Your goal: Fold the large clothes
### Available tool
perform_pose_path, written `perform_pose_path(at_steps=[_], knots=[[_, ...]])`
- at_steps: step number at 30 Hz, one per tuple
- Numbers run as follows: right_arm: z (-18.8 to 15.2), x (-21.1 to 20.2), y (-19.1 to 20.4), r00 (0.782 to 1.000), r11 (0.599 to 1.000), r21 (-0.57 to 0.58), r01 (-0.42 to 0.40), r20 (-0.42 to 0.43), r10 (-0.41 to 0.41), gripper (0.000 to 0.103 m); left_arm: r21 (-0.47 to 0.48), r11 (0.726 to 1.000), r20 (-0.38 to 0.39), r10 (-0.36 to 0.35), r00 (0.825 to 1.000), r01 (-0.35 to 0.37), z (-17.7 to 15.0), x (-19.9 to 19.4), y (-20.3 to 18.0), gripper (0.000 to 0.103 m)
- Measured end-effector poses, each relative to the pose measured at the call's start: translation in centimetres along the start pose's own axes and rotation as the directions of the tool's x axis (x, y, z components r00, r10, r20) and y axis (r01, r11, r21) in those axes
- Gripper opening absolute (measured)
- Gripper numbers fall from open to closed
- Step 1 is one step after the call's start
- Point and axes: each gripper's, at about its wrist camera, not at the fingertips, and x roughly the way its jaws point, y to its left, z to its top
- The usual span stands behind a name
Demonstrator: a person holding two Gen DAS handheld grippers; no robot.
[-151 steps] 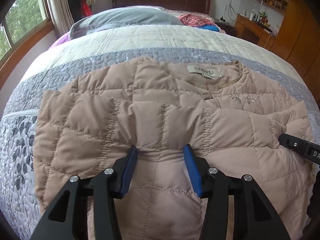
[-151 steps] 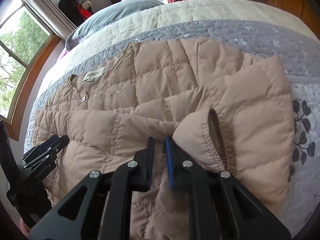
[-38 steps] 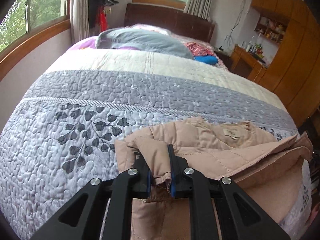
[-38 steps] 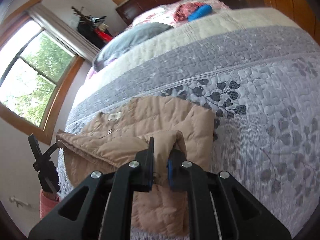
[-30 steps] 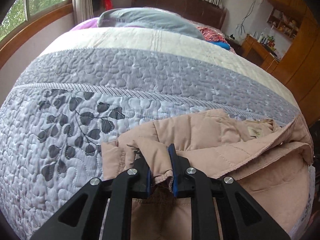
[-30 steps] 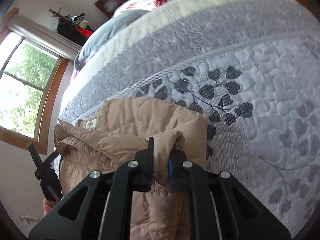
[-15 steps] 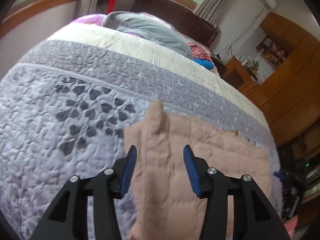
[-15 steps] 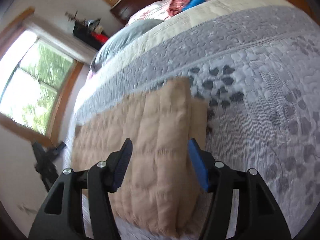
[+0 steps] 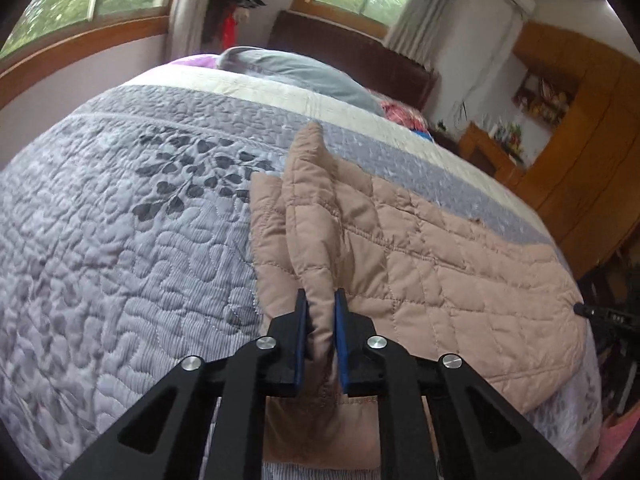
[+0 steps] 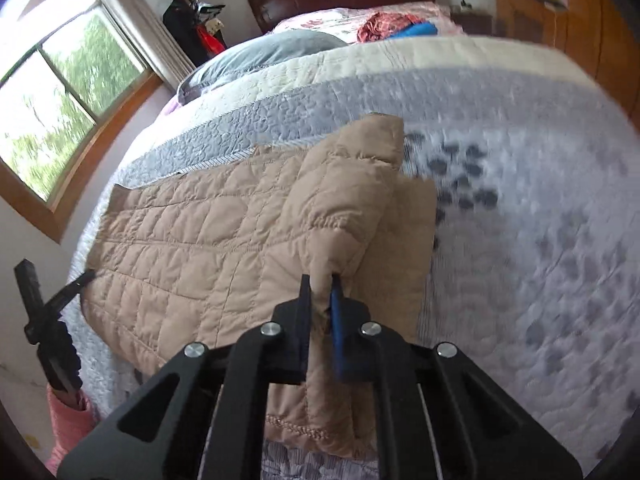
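Left wrist view
Left gripper (image 9: pixel 320 312): just closed, blue pads pinching a raised ridge of the tan quilted jacket (image 9: pixel 420 256)
Fold in the grip: pulled up off the flat part, running away from the pads to a peak near the grey band of the bedspread (image 9: pixel 120 240)
Jacket: folded flat, spread to the right of the pinch on the near part of the bed, one edge close to the bed's side
Right gripper: black tip just visible at the jacket's far right edge (image 9: pixel 600 314)
Behind: grey pillow (image 9: pixel 296 74) near the dark headboard (image 9: pixel 352 60)

Right wrist view
Right gripper (image 10: pixel 320 300): just closed, nearly shut, pads clamped on a puffed-up fold of the jacket (image 10: pixel 208 240)
Jacket: lying leftward from the pinch across the bedspread (image 10: pixel 540 240); picture blurred on the right
Left gripper: dark shape at the jacket's left edge (image 10: pixel 44 312), jaws too unclear to read here
Sleeve: pink cuff (image 10: pixel 68 420) below it
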Motion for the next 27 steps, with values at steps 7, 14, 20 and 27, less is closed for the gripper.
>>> perform_pose_path(at_steps=[7, 14, 20, 27], knots=[[0.4, 2.7, -1.2, 0.994, 0.996, 0.053, 0.070, -0.091, -0.065, 0.007, -0.020, 1.000, -0.056, 0.005, 0.998, -0.006, 0.4, 3.1, 1.5, 0.012], [-3.0, 4.6, -4.1, 0.999, 0.987, 0.161, -0.024, -0.035, 0.030, 0.013, 0.091, 0.995, -0.160, 0.063, 0.985, -0.049, 1.2, 5.0, 0.6, 0.016], [-5.2, 0.8, -5.7, 0.995, 0.969, 0.235, -0.081, 0.083, 0.063, 0.022, 0.111, 0.983, -0.081, 0.158, 0.984, -0.148, 2.8, 1.1, -1.2, 0.021], [-6.1, -4.7, 0.4, 0.996, 0.994, 0.098, 0.044, 0.076, -0.051, 0.022, 0.169, 0.969, 0.025, 0.179, 0.983, -0.181, 1.0, -3.1, -6.7, 0.022]])
